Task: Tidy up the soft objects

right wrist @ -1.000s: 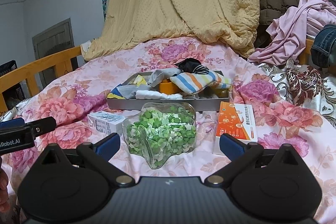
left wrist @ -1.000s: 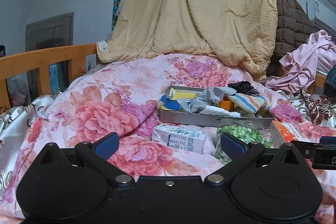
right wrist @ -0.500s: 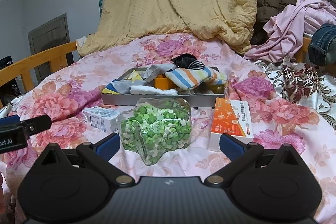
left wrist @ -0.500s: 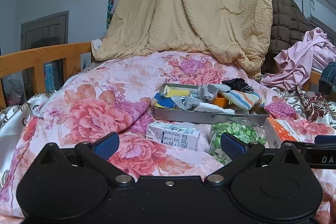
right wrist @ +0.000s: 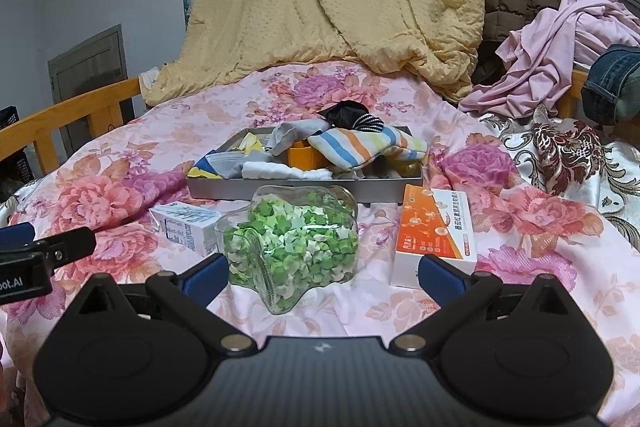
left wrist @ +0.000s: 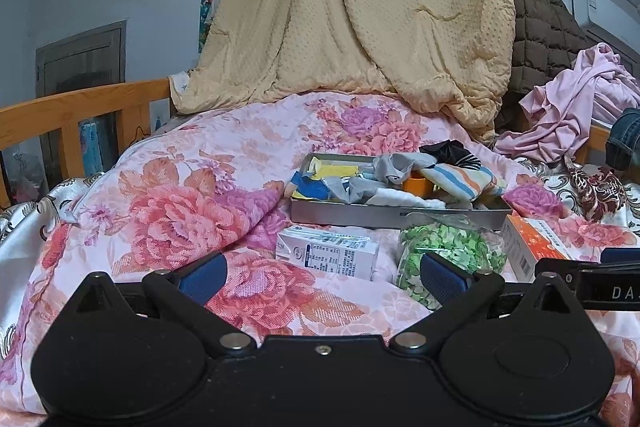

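Note:
A grey metal tray (left wrist: 384,215) (right wrist: 280,189) sits on the floral bed quilt. It holds a heap of soft things: a striped sock (right wrist: 360,147) (left wrist: 460,181), a grey cloth (right wrist: 296,135), a black sock (right wrist: 352,117), a white cloth (right wrist: 280,171), blue and yellow cloths (left wrist: 316,183) and an orange cup (right wrist: 306,157). My left gripper (left wrist: 320,273) is open and empty, low over the quilt, short of the tray. My right gripper (right wrist: 322,273) is open and empty, just behind the clear jar.
A clear jar of green paper stars (right wrist: 292,247) (left wrist: 444,255), a white carton (left wrist: 328,253) (right wrist: 188,227) and an orange box (right wrist: 436,231) (left wrist: 532,247) lie before the tray. A yellow blanket (left wrist: 360,27), pink clothes (right wrist: 560,47) and a wooden rail (left wrist: 80,115) surround the bed.
Both grippers have drawn back a little and risen slightly; the tray and boxes look a bit farther off. Both stay open and empty. Nothing on the bed has moved.

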